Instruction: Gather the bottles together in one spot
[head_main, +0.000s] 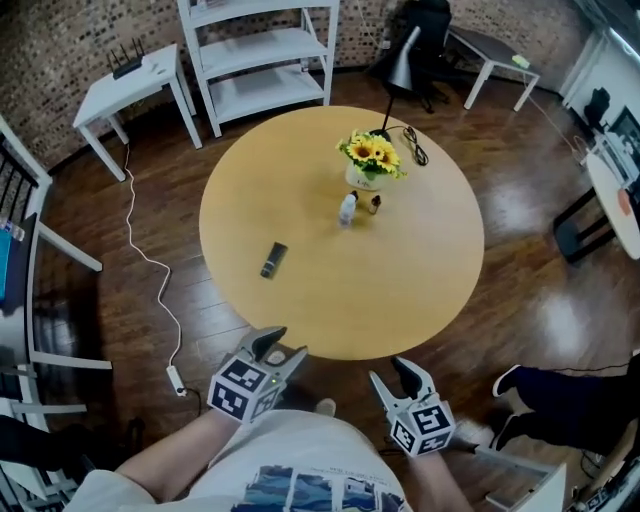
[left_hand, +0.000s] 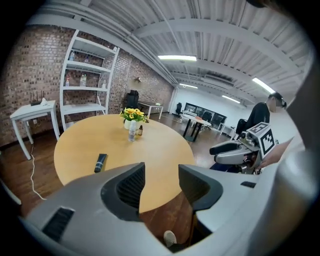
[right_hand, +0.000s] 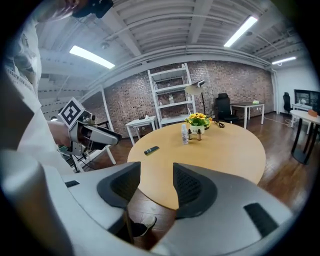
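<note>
Standing beside yellow flowers (head_main: 372, 152), pale clear bottle (head_main: 347, 208), small brown bottles (right_hand: 198, 134) just beside; dark tube (head_main: 273, 259) lying well apart; left gripper (head_main: 282, 347), right gripper (head_main: 390, 372), jaws apart, empty

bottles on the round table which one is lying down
The dark tube-shaped bottle, flat and alone; the clear plastic bottle and small brown bottles stand by the sunflower pot.

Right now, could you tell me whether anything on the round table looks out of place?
The dark tube lies flat on its own, apart from the clear bottle and small brown bottles standing beside the sunflower pot.
</note>
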